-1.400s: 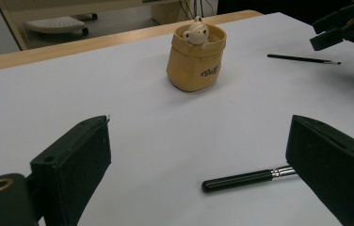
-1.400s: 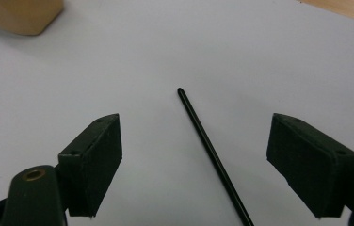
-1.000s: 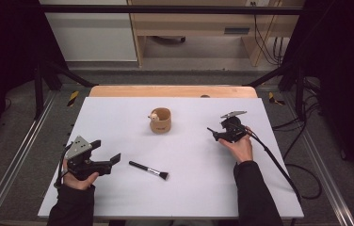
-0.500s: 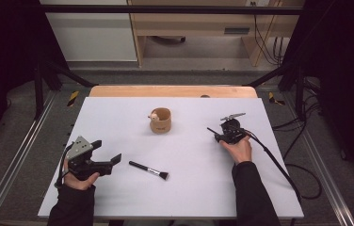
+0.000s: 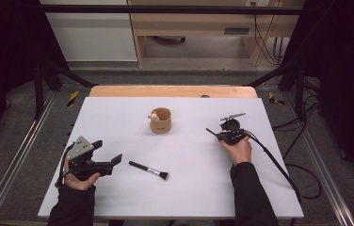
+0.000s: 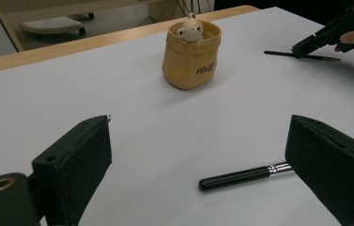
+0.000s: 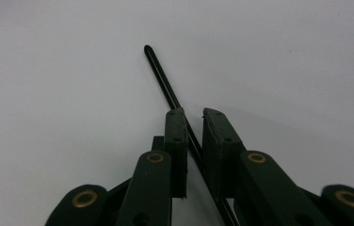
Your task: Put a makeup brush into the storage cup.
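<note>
between my right claw's (image 7: 193, 123) nearly closed jaws lies a thin, stiff, light black stick (image 7: 162, 80); pinch mid-shaft, it may slip.

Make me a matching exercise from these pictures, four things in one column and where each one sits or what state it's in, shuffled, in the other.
1. tan fabric cup with a bear figure
2. black-handled makeup brush
3. thin black stick
4. left gripper

a. between nearly closed jaws
b. jaws wide apart
c. upright at the table's middle, far side
d. lying flat near the left gripper

Pairs: 1-c, 2-d, 3-a, 4-b
</note>
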Action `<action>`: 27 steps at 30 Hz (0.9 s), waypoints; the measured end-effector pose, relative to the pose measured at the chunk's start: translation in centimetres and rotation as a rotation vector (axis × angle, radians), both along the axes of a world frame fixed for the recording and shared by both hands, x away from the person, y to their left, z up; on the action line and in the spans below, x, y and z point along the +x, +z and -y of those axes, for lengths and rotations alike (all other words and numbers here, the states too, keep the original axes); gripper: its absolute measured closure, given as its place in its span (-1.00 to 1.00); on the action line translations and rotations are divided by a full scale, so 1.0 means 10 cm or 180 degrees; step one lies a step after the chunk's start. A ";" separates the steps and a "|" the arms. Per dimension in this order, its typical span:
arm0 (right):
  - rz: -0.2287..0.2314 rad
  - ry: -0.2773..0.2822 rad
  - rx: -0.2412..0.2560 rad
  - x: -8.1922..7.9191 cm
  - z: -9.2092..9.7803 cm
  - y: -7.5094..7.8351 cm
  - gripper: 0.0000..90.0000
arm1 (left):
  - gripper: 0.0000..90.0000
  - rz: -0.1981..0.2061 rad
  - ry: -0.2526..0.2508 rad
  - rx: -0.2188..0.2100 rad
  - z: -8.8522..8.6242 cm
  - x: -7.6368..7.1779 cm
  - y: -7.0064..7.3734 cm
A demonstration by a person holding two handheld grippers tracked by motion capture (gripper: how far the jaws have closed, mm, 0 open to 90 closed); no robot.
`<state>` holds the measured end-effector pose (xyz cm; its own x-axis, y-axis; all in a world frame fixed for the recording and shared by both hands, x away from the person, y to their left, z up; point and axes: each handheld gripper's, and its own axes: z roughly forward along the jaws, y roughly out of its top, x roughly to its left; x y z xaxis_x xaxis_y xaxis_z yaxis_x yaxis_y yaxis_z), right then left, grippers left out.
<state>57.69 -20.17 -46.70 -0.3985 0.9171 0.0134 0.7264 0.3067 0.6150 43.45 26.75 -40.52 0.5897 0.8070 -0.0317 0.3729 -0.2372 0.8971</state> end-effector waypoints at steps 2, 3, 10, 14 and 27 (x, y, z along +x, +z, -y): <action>-0.0003 0.0009 0.0004 0.00 0.01 0.00 0.80 | -0.85 -0.0001 -0.0001 0.0001 0.00 0.00 0.00; -0.0003 0.0009 0.0004 0.00 0.01 0.00 0.80 | -0.85 -0.0001 -0.0001 0.0001 0.00 0.00 0.00; -0.0055 -0.0001 0.0025 0.00 0.00 0.01 0.82 | -0.85 -0.0004 -0.0005 0.0006 0.00 0.00 0.00; -0.0046 0.0004 0.0025 0.00 0.01 0.01 0.81 | -0.85 0.0003 -0.0003 -0.0002 0.01 0.00 -0.01; -0.0042 -0.0070 -0.0012 -0.03 -0.01 0.01 0.90 | -0.85 -0.0003 -0.0012 0.0006 0.02 0.00 -0.01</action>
